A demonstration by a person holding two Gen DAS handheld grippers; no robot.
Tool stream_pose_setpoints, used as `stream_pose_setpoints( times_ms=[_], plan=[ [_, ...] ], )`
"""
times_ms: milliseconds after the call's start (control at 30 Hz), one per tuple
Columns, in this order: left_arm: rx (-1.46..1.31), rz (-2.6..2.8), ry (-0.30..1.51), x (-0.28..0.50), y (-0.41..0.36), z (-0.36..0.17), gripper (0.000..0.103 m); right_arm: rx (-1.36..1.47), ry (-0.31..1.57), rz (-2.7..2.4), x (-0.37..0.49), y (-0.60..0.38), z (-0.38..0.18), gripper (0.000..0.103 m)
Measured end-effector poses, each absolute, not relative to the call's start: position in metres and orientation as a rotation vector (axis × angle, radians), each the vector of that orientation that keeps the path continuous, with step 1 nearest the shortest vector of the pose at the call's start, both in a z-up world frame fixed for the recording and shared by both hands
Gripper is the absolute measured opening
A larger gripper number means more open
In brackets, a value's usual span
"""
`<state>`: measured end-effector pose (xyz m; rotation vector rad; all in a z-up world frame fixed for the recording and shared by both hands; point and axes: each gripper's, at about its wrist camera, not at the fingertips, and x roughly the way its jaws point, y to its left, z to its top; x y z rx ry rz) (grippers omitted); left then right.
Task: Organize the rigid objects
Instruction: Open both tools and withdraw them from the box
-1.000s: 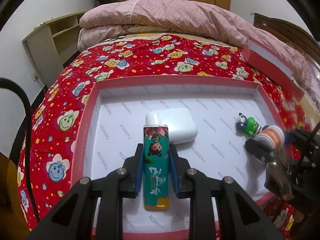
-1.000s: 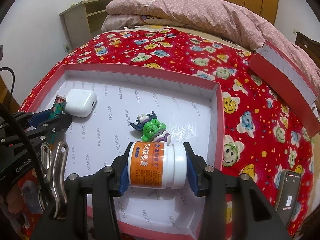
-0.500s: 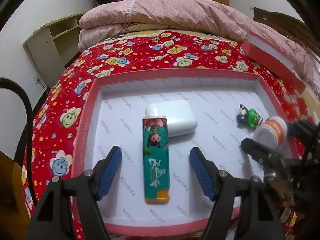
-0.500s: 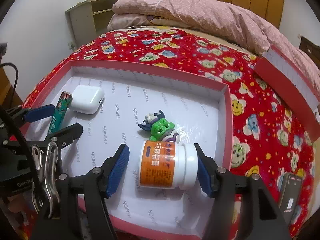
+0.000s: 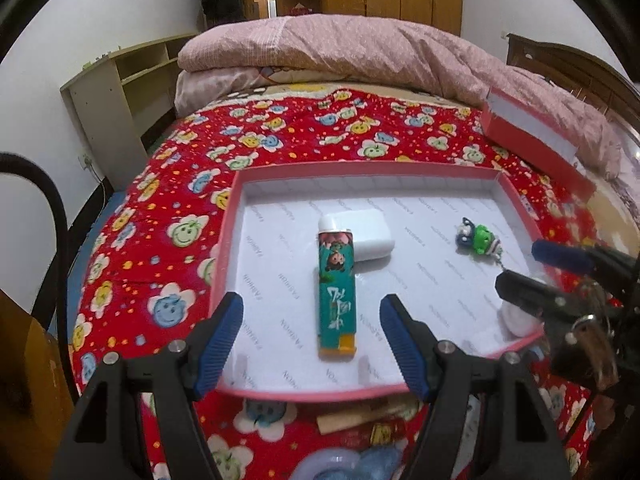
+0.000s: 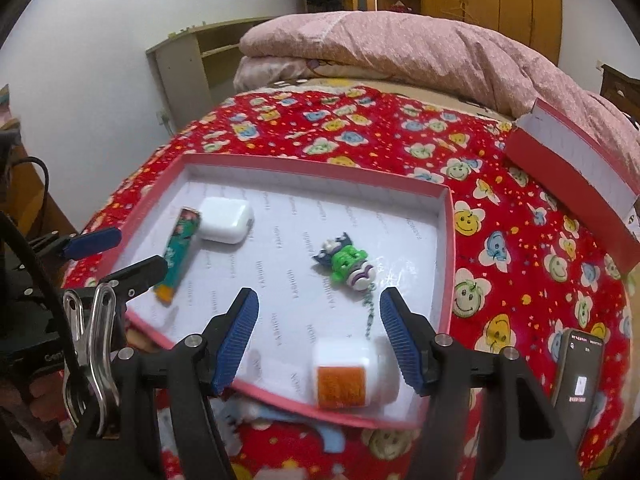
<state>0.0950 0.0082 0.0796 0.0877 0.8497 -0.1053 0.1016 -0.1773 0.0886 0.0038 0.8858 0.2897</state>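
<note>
Left gripper (image 5: 312, 336) fingers now spread off lighter (image 5: 337, 294), right gripper (image 6: 318, 330) fingers released bottle (image 6: 352, 374)

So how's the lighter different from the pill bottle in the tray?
The lighter is slim, flat and teal with a cartoon print; the pill bottle is stubby, round and white with an orange label. The lighter touches the white case; the bottle lies alone by the near rim. Both lie flat, ungripped.

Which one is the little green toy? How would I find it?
Look in the pink-rimmed box on the red flowery bedspread. Near its middle, right of the white case, lies the green toy. It alone is a bright green figure with a small chain.
</note>
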Motion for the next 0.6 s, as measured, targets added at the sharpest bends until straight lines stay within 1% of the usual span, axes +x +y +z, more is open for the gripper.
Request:
stream_pose_setpoints(
  times_ms=[333,600],
  plan=[
    [0.069,-0.116,0.813,0.052,0.019,0.097,0.075,-0.004,0.857,0.339,0.061,-0.171,0.106,0.065],
    [0.042,-0.116,0.804,0.021,0.028,0.097,0.075,-0.015,0.863,0.365,0.031,-0.170,0.103,0.065]
  ],
)
